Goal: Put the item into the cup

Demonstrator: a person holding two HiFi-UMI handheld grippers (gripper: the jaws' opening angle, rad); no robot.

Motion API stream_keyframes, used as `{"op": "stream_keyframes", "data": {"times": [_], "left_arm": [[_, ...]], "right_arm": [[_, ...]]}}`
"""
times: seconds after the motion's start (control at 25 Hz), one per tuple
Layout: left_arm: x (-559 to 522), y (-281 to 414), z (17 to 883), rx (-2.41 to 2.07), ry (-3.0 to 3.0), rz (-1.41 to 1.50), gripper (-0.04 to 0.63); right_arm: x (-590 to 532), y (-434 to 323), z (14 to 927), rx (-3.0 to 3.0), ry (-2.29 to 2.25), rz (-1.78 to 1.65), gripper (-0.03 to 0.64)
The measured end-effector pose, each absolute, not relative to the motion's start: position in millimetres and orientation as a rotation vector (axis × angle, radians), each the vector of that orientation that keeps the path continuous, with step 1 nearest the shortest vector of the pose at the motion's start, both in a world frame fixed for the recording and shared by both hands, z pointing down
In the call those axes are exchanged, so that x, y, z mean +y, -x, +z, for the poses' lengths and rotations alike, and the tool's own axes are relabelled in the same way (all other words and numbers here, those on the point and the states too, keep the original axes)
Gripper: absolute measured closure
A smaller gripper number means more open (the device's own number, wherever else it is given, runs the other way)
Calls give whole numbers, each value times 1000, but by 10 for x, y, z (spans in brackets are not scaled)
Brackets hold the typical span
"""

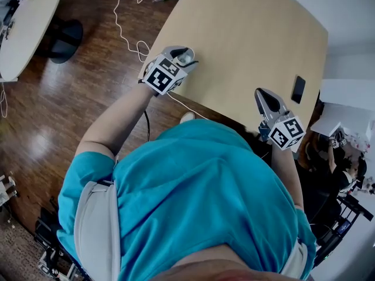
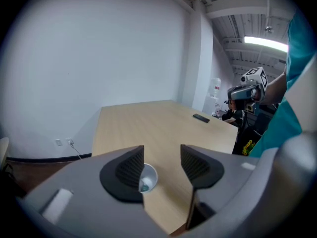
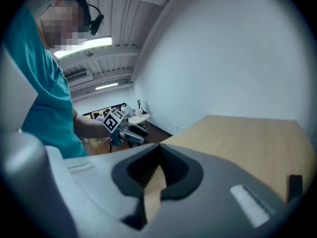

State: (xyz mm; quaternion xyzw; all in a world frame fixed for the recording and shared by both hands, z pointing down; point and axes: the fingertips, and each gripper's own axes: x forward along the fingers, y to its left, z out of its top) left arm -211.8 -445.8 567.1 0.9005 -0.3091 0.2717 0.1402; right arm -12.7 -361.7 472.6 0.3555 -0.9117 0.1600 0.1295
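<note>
Long pale table point(image 2: 148, 123) in a bare white room. The left gripper point(image 2: 162, 165) hangs over its near left edge, jaws spread and empty. The cup point(image 2: 148, 176) is straight below, with the small teal item point(image 2: 144, 186) already inside. The right gripper point(image 3: 157, 170), clenched on nothing, is well off right.

Pale tan wooden table point(image 1: 246, 51) at upper centre. Dark brown plank floor point(image 1: 53, 116) on the left. Teal short-sleeved shirt point(image 1: 205, 198) along the bottom. Black-and-white square-patterned marker cube point(image 1: 163, 75) left of centre. Small white cup point(image 2: 149, 177) with a teal item point(image 2: 144, 187) inside.
</note>
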Motion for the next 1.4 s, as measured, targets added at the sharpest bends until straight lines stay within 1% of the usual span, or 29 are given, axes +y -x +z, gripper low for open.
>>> {"op": "stream_keyframes", "data": {"times": [0.08,0.2,0.32,0.56,0.8,1.16,1.4], "left_arm": [[-4372,2027,5643,-854,-2618,748,362],[-4201,1845,5603,-778,-2631,682,396],[-3986,1633,5576,-697,-2660,643,452],[-3485,1217,5406,-647,-2713,532,588],[-2776,788,5069,-567,-2739,416,592],[-1270,103,4899,-529,-2605,241,592],[-523,69,4704,-565,-2598,220,592]], "right_arm": [[-3572,96,4722,-2646,-1049,466,614],[-3474,14,4706,-2639,-1085,467,614],[-3338,-102,4698,-2634,-1128,469,614],[-2941,-424,4649,-2643,-1186,443,614],[-2302,-719,4390,-2688,-1208,330,614],[-746,-1306,4482,-2703,-1145,245,614],[-96,-1494,4610,-2752,-1131,340,614]]}}
